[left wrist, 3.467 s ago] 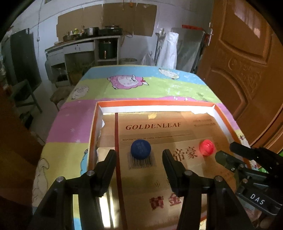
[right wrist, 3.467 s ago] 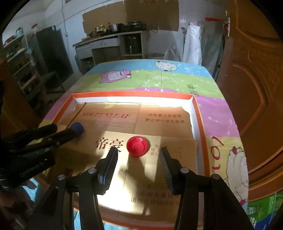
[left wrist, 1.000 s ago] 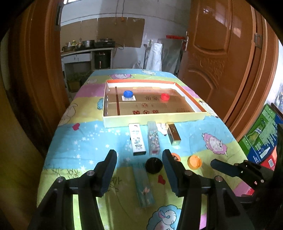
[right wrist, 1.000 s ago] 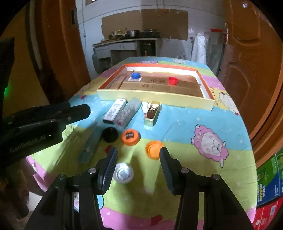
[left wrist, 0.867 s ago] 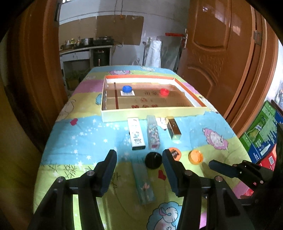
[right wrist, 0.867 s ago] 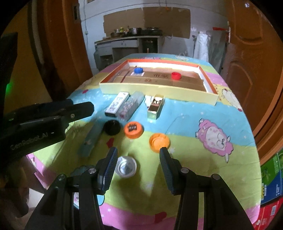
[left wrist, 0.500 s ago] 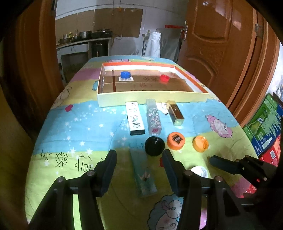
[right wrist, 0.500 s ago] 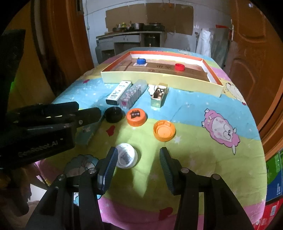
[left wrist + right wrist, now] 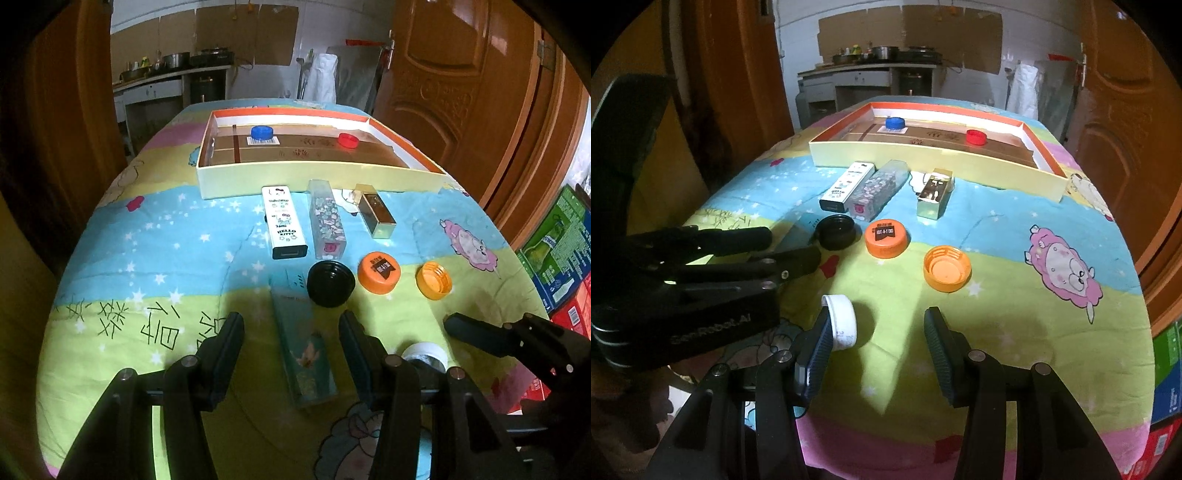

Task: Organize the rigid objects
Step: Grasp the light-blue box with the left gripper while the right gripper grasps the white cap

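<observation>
My left gripper [image 9: 290, 332] hangs open low over the near table, its fingers on either side of a long teal box [image 9: 304, 354] without touching it. My right gripper [image 9: 877, 328] is open too. A white cap [image 9: 842, 325] stands tilted on its edge against its left finger. Just beyond lie a black cap [image 9: 330, 282], a labelled orange cap [image 9: 378, 272] and an upturned orange cap [image 9: 947, 267]. Farther off lie a Hello Kitty box [image 9: 283, 221], a patterned clear box [image 9: 327, 218] and a gold box [image 9: 375, 210]. The cardboard tray [image 9: 321, 179] holds a blue cap [image 9: 262, 132] and a red cap [image 9: 348, 140].
The table wears a bright cartoon cloth [image 9: 1063, 269]. Wooden doors [image 9: 461, 85] stand to the right and printed cartons [image 9: 554, 251] sit on the floor beside the table. My left gripper [image 9: 790, 245] crosses the left of the right wrist view, over part of the teal box [image 9: 798, 232].
Both grippers have drawn back from the tray to the near end of the table and sunk lower. The white cap, flat before, now leans on edge against the right gripper's left finger.
</observation>
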Available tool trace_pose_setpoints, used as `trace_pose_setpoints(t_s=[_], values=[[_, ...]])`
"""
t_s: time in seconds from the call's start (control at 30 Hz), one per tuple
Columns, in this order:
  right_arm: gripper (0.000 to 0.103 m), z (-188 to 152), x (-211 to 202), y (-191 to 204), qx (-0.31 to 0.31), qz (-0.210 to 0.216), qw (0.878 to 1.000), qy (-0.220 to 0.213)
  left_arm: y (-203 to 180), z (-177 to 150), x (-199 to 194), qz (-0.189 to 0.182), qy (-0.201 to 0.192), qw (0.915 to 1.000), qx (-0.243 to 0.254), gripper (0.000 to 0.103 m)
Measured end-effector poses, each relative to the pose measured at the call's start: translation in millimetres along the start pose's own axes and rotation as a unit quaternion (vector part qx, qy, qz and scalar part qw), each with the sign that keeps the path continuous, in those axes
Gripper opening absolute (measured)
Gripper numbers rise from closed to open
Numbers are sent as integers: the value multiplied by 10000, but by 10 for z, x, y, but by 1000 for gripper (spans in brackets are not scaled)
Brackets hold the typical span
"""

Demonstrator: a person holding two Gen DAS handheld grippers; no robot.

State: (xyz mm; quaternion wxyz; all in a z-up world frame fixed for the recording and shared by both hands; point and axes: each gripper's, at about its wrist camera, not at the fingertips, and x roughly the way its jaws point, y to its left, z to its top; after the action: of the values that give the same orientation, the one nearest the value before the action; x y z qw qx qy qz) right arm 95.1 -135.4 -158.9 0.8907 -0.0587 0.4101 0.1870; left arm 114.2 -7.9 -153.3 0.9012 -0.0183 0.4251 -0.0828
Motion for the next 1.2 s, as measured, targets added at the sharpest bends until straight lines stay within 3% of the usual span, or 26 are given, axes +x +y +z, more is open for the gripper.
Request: trace_pose_setpoints(t_s=[0.07, 0.1, 0.17, 0.2, 0.27, 0.33, 1.2], values=[[50, 2, 2, -7, 20, 7, 10000, 3, -10, 0, 2, 30, -16, 10000, 29, 53], [42, 4, 2, -10, 23, -2, 10000, 1, -10, -4, 3, 38, -26, 10000, 31, 53], [30, 7, -9, -1, 27, 91, 10000, -11, -7, -19, -2, 60, -59, 9999, 66, 45], [24, 7, -9, 3, 29, 147, 9999, -8, -9, -25, -6, 105, -80, 9999, 103, 34], [17, 4, -6, 35, -15, 238, 9997, -9, 2, -30, -14, 91, -88, 9999, 113, 23], [13, 5, -8, 68, -78, 246, 9997, -9, 12, -36, -20, 47, -102, 9999, 108, 23], [11, 79, -187, -90, 368, 471, 9979, -245, 54, 98, -279, -323, -503, 9982, -96, 22]])
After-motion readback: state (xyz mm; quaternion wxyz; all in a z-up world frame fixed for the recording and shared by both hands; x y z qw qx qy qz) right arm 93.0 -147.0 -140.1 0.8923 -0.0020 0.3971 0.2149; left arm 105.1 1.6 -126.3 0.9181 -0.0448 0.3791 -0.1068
